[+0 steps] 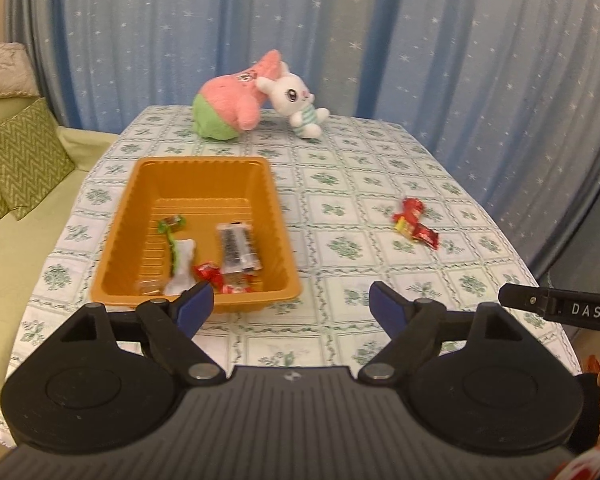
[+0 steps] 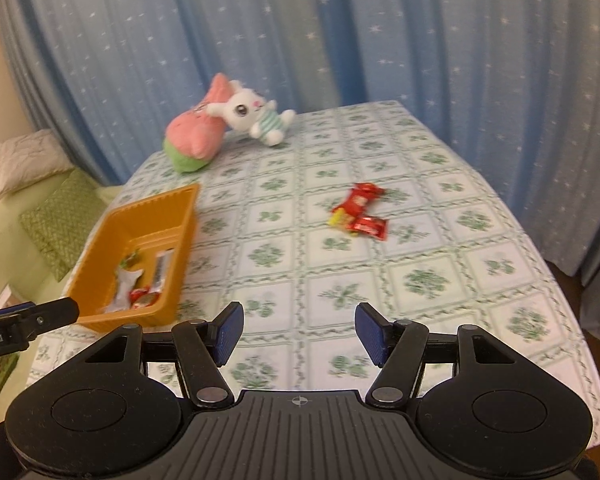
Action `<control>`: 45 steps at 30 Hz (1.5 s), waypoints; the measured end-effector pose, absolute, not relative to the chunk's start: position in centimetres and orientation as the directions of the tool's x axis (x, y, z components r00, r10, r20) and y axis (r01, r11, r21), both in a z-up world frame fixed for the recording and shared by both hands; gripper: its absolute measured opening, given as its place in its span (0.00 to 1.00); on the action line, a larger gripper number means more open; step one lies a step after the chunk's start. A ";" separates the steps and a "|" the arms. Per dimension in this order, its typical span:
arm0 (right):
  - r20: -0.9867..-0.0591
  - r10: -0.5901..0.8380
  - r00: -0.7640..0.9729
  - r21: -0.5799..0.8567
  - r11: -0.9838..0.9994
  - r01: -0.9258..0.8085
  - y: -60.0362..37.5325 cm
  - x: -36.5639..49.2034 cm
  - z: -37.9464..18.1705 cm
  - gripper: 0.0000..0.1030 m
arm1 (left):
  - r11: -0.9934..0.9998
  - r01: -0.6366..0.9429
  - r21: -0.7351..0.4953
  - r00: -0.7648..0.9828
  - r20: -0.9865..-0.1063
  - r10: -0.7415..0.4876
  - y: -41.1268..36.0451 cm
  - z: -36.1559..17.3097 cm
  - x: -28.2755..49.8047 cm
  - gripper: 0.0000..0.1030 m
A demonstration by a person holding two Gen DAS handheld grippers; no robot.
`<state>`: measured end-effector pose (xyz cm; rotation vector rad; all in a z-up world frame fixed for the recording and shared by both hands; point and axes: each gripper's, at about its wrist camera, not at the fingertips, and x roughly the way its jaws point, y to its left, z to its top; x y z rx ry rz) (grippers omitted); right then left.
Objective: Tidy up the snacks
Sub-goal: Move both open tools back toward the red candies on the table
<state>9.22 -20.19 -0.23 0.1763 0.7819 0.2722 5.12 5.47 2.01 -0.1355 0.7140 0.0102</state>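
An orange tray (image 1: 140,184) sits on the table's left side and holds several wrapped snacks (image 1: 236,246); it also shows in the right wrist view (image 2: 108,224). Red and yellow snack packets (image 1: 414,224) lie loose on the tablecloth to the right, also in the right wrist view (image 2: 360,216). My left gripper (image 1: 292,308) is open and empty, just in front of the tray's near right corner. My right gripper (image 2: 299,330) is open and empty above the cloth, well short of the loose packets.
A pink and green plush (image 1: 232,100) and a white bunny plush (image 1: 296,100) lie at the table's far edge. Blue starred curtains hang behind. A green sofa with cushions (image 1: 16,160) stands left. The table (image 2: 420,280) drops off at the right.
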 end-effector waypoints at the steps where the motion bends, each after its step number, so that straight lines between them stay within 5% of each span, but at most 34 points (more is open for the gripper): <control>1: -0.669 0.300 0.679 0.257 0.952 -0.168 -20.6 9.2 -0.2 0.60 | 0.991 -0.049 -0.121 0.756 -0.653 -0.043 5.1 2.0 5.2 0.81; 45: -0.688 0.242 0.684 0.272 0.960 -0.066 -26.1 10.9 -1.4 0.61 | 0.990 0.099 -0.102 0.728 -0.671 -0.142 -1.5 0.9 9.4 0.81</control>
